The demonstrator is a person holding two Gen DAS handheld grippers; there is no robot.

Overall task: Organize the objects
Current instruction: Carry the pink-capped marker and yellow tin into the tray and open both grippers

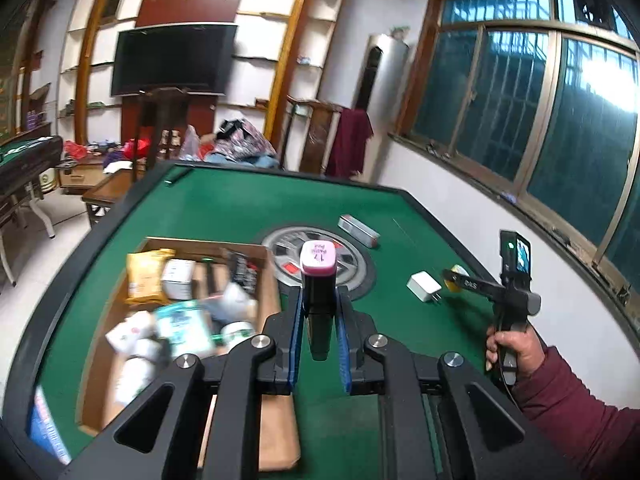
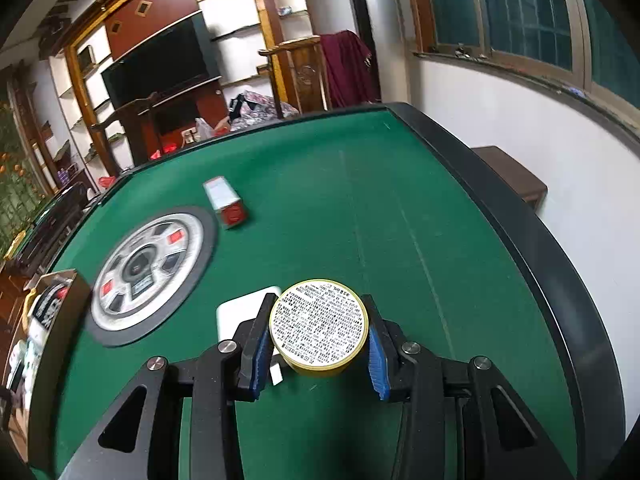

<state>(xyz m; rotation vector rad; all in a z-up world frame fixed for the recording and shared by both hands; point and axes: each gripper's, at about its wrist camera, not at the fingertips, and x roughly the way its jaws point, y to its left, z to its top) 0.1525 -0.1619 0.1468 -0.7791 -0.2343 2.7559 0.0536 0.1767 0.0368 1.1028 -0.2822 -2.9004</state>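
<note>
Black linkage arms fill the bottom of both views, ending in blue-padded tongs. Left tongs (image 1: 319,320) are closed on a dark stick with a pink cap (image 1: 318,280), held upright just right of the cardboard box (image 1: 269,280) of packets and bottles at lower left. Right tongs (image 2: 318,346) sit around a yellow round tin (image 2: 319,326) with a printed label; the pads look just at its sides, but I cannot tell whether they grip it. A white charger (image 2: 240,314) lies just left of the tin, and a red-ended small box (image 2: 225,201) rests further up the desk (image 2: 400,200), beside its round centre panel (image 2: 148,268). Green felt with a black rim covers the desk. Behind stand a television (image 1: 172,60), wooden shelving and barred windows (image 1: 540,112) at upper right.
</note>
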